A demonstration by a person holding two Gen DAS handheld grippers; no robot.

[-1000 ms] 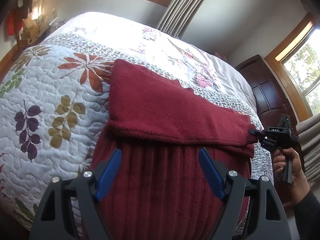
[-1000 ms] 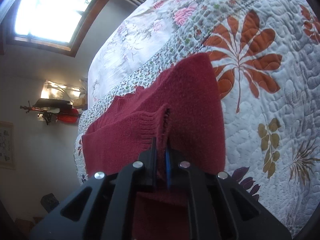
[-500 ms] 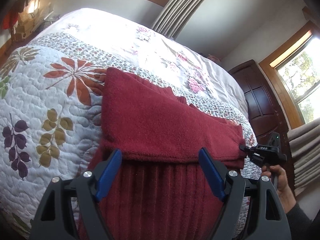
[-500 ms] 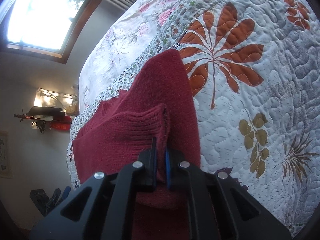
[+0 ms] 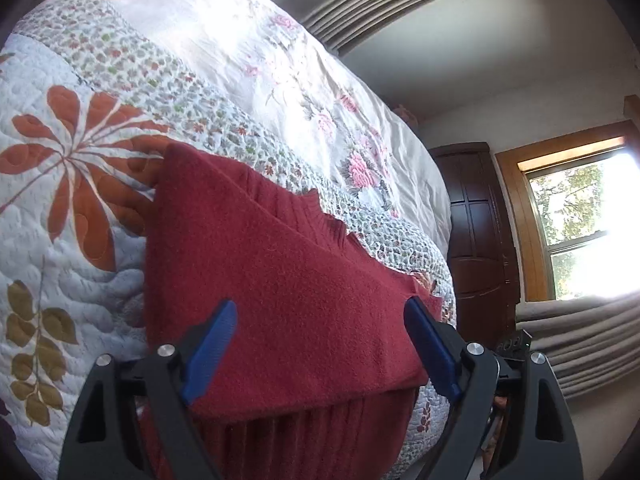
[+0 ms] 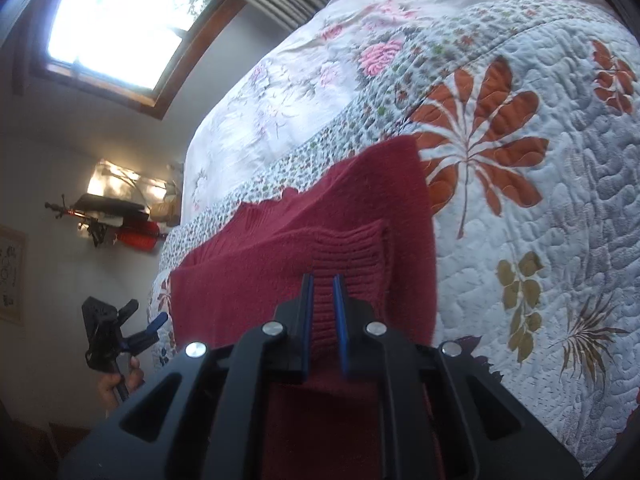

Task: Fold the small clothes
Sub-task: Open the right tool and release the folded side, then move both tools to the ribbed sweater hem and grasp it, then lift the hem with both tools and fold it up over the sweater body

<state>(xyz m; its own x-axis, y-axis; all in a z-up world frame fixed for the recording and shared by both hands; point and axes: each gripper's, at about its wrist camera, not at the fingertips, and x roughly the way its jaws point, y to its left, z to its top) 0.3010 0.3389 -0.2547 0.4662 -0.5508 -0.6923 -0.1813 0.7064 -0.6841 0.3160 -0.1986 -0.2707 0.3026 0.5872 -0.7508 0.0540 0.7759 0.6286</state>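
Note:
A dark red knit sweater (image 5: 280, 280) lies on the quilted bed, one sleeve folded across its ribbed body (image 5: 320, 432). My left gripper (image 5: 320, 340) hovers open and wide over the folded sleeve, with nothing between its blue pads. In the right wrist view the sleeve's ribbed cuff (image 6: 352, 252) rests flat on the sweater (image 6: 260, 280). My right gripper (image 6: 323, 308) sits over the cuff with its fingers parted a little, and ribbed knit shows in the gap. The left gripper (image 6: 146, 312) also appears at the bed's edge, open and held by a hand (image 6: 116, 384).
The floral quilt (image 5: 72, 208) spreads to the left and a pale flowered bedspread (image 5: 240, 52) lies beyond. A dark wooden door (image 5: 476, 240) and a bright window (image 5: 576, 232) stand off the bed's right side. Folded drapes (image 5: 580, 340) hang there too.
The right gripper carried the cuff across the sweater and laid it flat, then its fingers parted slightly. The left gripper stayed open and moved in closer over the folded sleeve.

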